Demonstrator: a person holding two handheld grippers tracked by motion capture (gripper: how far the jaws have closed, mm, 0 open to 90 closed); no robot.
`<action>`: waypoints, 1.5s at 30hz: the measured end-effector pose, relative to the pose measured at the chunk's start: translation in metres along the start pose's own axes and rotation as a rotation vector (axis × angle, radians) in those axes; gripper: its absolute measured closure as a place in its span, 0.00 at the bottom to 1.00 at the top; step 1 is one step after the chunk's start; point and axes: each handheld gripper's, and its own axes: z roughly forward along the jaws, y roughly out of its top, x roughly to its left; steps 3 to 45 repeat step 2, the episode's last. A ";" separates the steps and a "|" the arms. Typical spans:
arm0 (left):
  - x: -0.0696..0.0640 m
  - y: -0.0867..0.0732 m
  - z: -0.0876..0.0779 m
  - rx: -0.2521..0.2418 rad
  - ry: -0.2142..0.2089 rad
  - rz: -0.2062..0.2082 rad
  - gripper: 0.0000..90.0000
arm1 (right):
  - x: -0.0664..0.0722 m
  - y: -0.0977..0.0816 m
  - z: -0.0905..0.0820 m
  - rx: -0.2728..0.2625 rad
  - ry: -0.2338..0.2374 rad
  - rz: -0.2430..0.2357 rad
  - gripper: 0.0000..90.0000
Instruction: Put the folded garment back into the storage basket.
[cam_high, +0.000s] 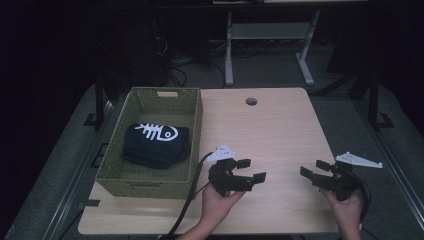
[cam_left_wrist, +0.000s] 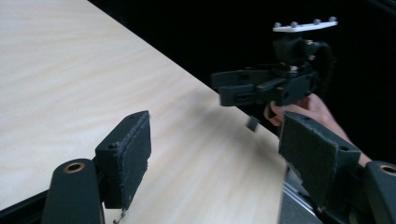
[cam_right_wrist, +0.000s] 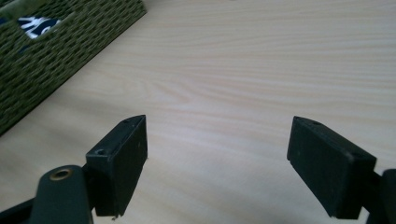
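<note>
Wood-grain surface (cam_high: 280, 130) carries a woven olive basket (cam_high: 150, 185) on its left part, and a dark folded garment (cam_high: 156, 145) with a white fish-skeleton print lies inside that basket, near the middle of its floor. The garment sits flat, apart from both tools.

At the near edge of the surface in the high view, the left hand-held gripper (cam_high: 251, 170) is gripped in the person's left hand (cam_high: 220, 200), just to the right of the basket's near right corner. It points to the right across the bare wood. Its jaws stand wide apart with nothing between them; in the left gripper view the two black pads (cam_left_wrist: 128, 154) frame only plain wood. A black cable (cam_high: 187, 200) trails from it past the basket's corner and down off the near edge. A pale three-cornered plate rides on top of it.

The right hand-held gripper (cam_high: 313, 169) is held in the right hand (cam_high: 346, 210) near the right edge of the surface, pointing left, so the two tools face each other, well apart, with open wood between. Its jaws are also spread wide and empty; the right gripper view shows its pads (cam_right_wrist: 122, 161) over bare wood, with the basket's woven wall (cam_right_wrist: 51, 60) in the upper left corner and a patch of the white print visible through the handle slot. The left gripper view shows the right tool (cam_left_wrist: 243, 91) farther off, level above the surface edge, held in a hand.
</note>
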 end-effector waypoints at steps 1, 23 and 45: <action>-0.002 -0.006 -0.002 0.000 0.001 0.009 0.28 | 0.004 -0.004 -0.001 0.002 -0.003 -0.002 0.22; -0.004 -0.012 -0.003 0.000 -0.007 0.018 0.28 | 0.007 -0.008 -0.002 0.011 -0.011 -0.014 0.22; -0.004 -0.012 -0.003 0.000 -0.007 0.018 0.28 | 0.007 -0.008 -0.002 0.011 -0.011 -0.014 0.22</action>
